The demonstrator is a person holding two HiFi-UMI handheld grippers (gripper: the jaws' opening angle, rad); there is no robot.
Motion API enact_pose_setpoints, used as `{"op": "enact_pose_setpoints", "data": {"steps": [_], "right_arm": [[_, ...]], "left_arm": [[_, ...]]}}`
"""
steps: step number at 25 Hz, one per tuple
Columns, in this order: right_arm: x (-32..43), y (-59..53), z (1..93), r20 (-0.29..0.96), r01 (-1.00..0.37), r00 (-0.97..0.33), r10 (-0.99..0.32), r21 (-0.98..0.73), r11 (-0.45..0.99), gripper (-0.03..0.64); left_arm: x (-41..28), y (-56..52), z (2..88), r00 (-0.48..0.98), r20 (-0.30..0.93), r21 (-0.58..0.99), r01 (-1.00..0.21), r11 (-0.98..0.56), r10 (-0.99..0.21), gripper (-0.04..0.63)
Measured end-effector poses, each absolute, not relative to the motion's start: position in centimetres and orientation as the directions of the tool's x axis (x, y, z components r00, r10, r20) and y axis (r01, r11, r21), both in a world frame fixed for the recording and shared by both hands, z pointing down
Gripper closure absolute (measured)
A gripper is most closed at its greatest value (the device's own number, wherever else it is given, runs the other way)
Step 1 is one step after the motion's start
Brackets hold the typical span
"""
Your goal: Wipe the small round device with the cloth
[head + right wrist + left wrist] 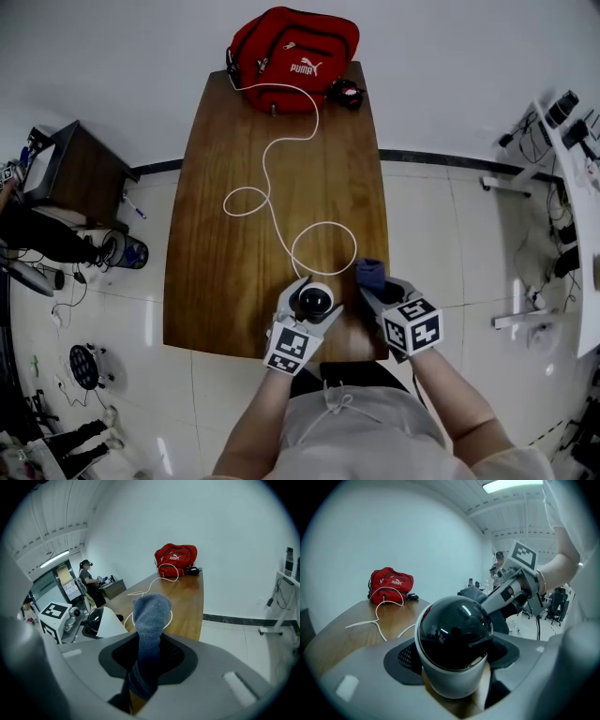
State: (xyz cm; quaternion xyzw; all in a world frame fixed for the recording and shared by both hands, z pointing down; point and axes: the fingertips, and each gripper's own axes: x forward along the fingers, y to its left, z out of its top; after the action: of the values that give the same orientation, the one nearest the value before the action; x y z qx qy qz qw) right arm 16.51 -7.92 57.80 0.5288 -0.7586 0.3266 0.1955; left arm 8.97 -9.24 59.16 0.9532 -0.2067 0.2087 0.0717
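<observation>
The small round device [315, 300], a white body with a glossy black dome [454, 632], sits at the near edge of the wooden table [225, 272]. My left gripper [312, 307] is shut on it, jaws on either side of the white body. A white cable [272, 187] runs from it toward the far end. My right gripper [380, 295] is shut on a blue-grey cloth [149, 620], which stands up bunched between the jaws. In the head view the cloth [369, 274] is just right of the device, apart from it. The right gripper [506, 590] with the cloth shows beyond the dome.
A red bag [292, 58] lies at the table's far end with a small dark object [347, 93] beside it. A dark side table [70, 178] stands left on the tiled floor. White equipment stands [553, 141] are at the right. A person [87, 581] stands in the background.
</observation>
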Motion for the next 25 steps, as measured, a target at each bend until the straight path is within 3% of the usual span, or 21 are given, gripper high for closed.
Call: {"op": "enact_pose_setpoints", "data": {"steps": [7, 12, 19, 25], "right_arm": [[14.8, -6.8, 56.7, 0.675, -0.925, -0.379, -0.633, -0.266, 0.271, 0.511], [11.7, -7.3, 53.1, 0.614, -0.904, -0.427, -0.664, -0.262, 0.338, 0.511], [7.8, -7.0, 48.1, 0.494, -0.844, -0.514, -0.701, -0.142, 0.518, 0.511], [6.4, -5.0, 47.1, 0.466, -0.812, -0.548, -0.695, -0.097, 0.575, 0.511]], "left_arm": [[9.1, -9.7, 48.6, 0.877, 0.298, 0.097, -0.421, -0.902, -0.378, 0.222], [9.6, -9.2, 41.9, 0.900, 0.242, 0.063, -0.389, -0.919, -0.364, 0.222], [9.5, -9.1, 40.0, 0.906, 0.238, 0.055, -0.372, -0.927, -0.350, 0.222], [9.4, -9.0, 39.3, 0.907, 0.222, 0.078, -0.383, -0.920, -0.359, 0.222]]}}
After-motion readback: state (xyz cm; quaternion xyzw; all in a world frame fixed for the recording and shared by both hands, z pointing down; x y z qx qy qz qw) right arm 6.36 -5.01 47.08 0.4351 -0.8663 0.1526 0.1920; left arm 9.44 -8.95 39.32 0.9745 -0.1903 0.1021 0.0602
